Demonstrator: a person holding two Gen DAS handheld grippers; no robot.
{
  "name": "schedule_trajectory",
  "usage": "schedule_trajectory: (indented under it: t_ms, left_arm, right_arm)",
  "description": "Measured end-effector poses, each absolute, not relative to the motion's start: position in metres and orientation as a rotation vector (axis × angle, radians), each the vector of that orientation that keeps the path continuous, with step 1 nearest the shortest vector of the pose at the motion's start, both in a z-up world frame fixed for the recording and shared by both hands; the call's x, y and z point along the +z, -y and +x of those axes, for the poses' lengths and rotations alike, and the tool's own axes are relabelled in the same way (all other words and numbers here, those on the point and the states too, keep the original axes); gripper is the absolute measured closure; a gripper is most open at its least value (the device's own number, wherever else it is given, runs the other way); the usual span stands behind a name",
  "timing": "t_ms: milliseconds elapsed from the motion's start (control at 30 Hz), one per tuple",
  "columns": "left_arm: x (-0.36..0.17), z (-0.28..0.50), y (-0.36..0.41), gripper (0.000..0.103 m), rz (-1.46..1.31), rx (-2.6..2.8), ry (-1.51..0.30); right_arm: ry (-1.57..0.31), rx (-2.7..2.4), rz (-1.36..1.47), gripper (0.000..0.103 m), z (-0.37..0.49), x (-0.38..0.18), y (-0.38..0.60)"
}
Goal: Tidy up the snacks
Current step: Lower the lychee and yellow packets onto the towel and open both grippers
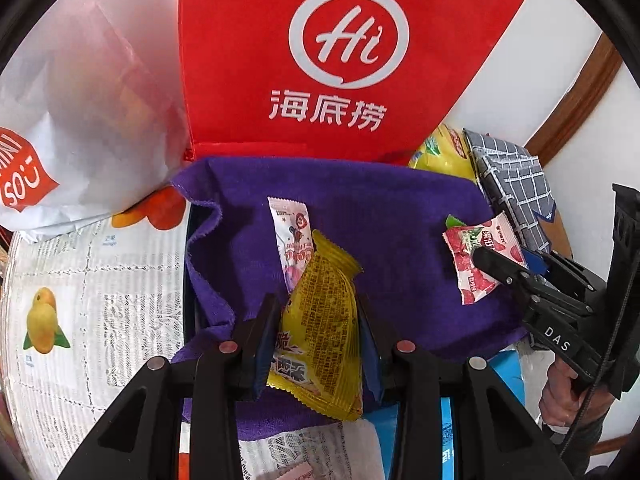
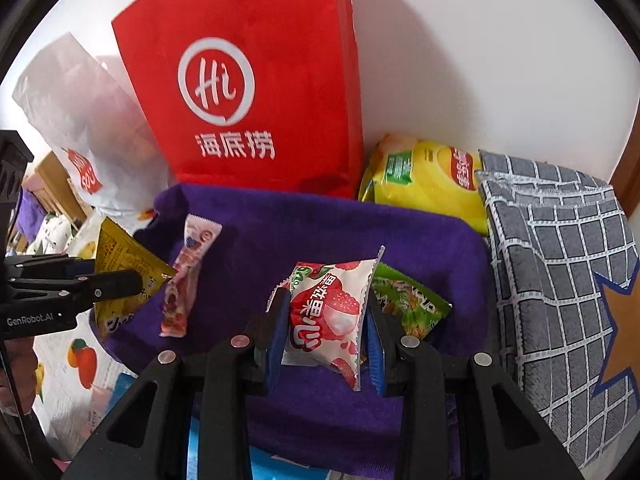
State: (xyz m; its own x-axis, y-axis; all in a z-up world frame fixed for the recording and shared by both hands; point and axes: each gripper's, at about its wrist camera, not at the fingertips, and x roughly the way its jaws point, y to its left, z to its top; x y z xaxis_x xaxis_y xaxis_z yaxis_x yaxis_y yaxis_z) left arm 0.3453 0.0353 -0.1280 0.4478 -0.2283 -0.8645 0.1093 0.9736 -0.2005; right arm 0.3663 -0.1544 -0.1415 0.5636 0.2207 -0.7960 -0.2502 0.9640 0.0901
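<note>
A yellow packet (image 1: 324, 320) is pinched between the closed fingers of the left gripper (image 1: 320, 344). It is a crimped foil pouch, printed with dense red text on the upper face and large blue and white characters at its lower end. Its long axis runs along the fingers, with the narrow sealed end pointing away, toward the red bag (image 1: 340, 52); the lower end sticks out below the pads. It is held over the near edge of the purple cloth (image 1: 380, 208).

A strawberry packet (image 2: 332, 316) is clamped by the right gripper (image 2: 326, 336), whose fingers are likewise closed on it. This one is white, with red berries, a green corner and red characters (the print reads upside down in the right wrist view). Its long axis also follows the fingers, and one sealed corner points up toward the back edge of the cloth. It is held above the cloth's right half.

On the cloth a pink packet (image 1: 290, 236) is laid lengthwise near the middle, its far end toward the red bag and its near end hidden behind the yellow packet. A green packet (image 2: 408, 304) is seen just right of the strawberry one, partly covered by it. A chip bag (image 2: 424, 176) and a grey checked cloth (image 2: 560, 264) are found past the right edge, and a white bag (image 1: 80, 120) past the left corner.
</note>
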Motion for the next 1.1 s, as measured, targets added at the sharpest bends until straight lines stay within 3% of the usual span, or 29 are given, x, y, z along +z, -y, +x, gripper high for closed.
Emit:
schedule_trajectory:
  t_ms: [467,700,967,1033,1100]
  left_arm:
    - [-0.135,0.349,-0.036,0.068,-0.15,-0.232,-1.119]
    - [-0.142,0.351,-0.03,0.068,-0.148,-0.241,-1.133]
    - [-0.137,0.35,-0.028,0.067,-0.154,-0.257,-1.119]
    - [-0.132,0.349,-0.027,0.065,-0.138,-0.243,-1.114]
    - [-0.126,0.346,-0.027,0.047,-0.133,-0.242,-1.099]
  right_arm:
    - [-0.95,0.241,-0.088,0.066,0.369,-0.148,0.154]
    - [-0.918,0.232,-0.051,0.056,0.368,-0.136,0.162]
    - [-0.904,0.227,-0.009,0.053,0.366,-0.128,0.164]
    - [-0.898,0.226,-0.007,0.053,0.364,-0.126,0.162]
    - [-0.882,0.219,-0.016,0.053,0.361,-0.122,0.16]
